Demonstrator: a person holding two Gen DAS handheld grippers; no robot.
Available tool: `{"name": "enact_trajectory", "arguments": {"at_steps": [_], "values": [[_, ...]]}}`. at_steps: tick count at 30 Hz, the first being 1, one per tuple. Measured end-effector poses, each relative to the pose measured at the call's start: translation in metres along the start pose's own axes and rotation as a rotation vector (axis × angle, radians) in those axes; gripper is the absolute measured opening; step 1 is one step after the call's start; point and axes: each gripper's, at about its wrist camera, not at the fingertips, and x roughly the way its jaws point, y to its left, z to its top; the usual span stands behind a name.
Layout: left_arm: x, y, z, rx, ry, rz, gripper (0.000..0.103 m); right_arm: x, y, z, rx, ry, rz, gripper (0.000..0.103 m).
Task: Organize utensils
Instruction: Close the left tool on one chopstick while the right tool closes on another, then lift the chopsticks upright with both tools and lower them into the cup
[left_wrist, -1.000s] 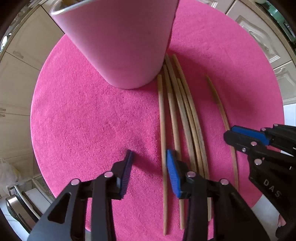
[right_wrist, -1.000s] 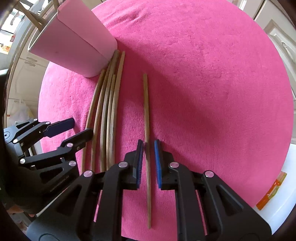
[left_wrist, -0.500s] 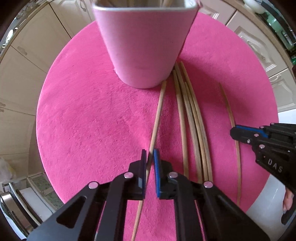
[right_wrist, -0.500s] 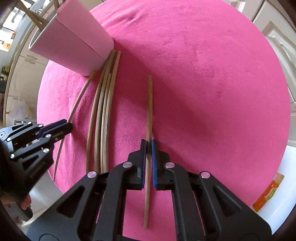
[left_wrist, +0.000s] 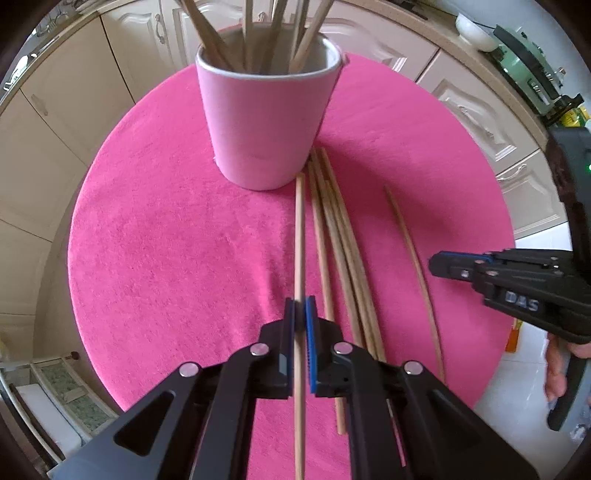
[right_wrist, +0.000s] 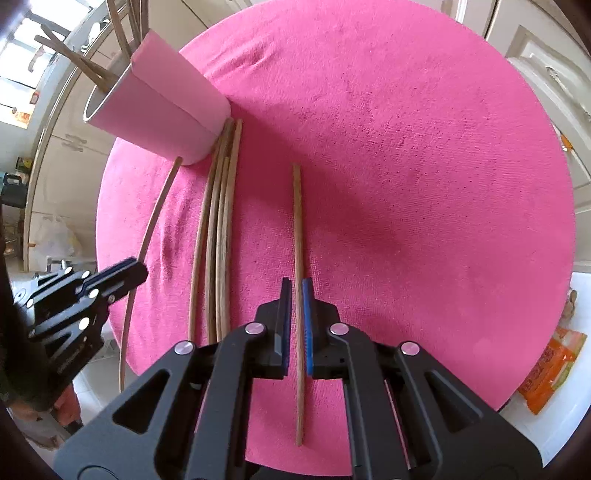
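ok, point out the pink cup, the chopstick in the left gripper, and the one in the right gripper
pink cup (left_wrist: 266, 122), left wrist view, front wall.
left gripper's chopstick (left_wrist: 299, 236), left wrist view, mid-shaft ahead of the fingers.
right gripper's chopstick (right_wrist: 297, 221), right wrist view, mid-shaft.

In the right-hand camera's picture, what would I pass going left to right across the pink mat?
Left gripper with its held chopstick → bundle of loose chopsticks → single chopstick between the right gripper's fingers → bare pink mat → orange packet past its edge.

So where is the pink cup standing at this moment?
The pink cup stands upright at the far side of the pink mat, ahead of the left gripper, beside the far tips of the loose chopsticks.
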Motion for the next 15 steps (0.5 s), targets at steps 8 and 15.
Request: {"name": "enact_trajectory", "arguments": {"at_steps": [8, 15], "values": [[0.007, 0.006, -0.014, -0.014, 0.025, -0.020, 0.006, 0.022, 0.019, 0.007, -0.047, 0.032, -0.113, 0.007], [0.015, 0.006, -0.011, -0.038, 0.025, -0.037, 0.006, 0.034, 0.035, 0.010, -0.084, 0.047, -0.158, 0.007]]}}
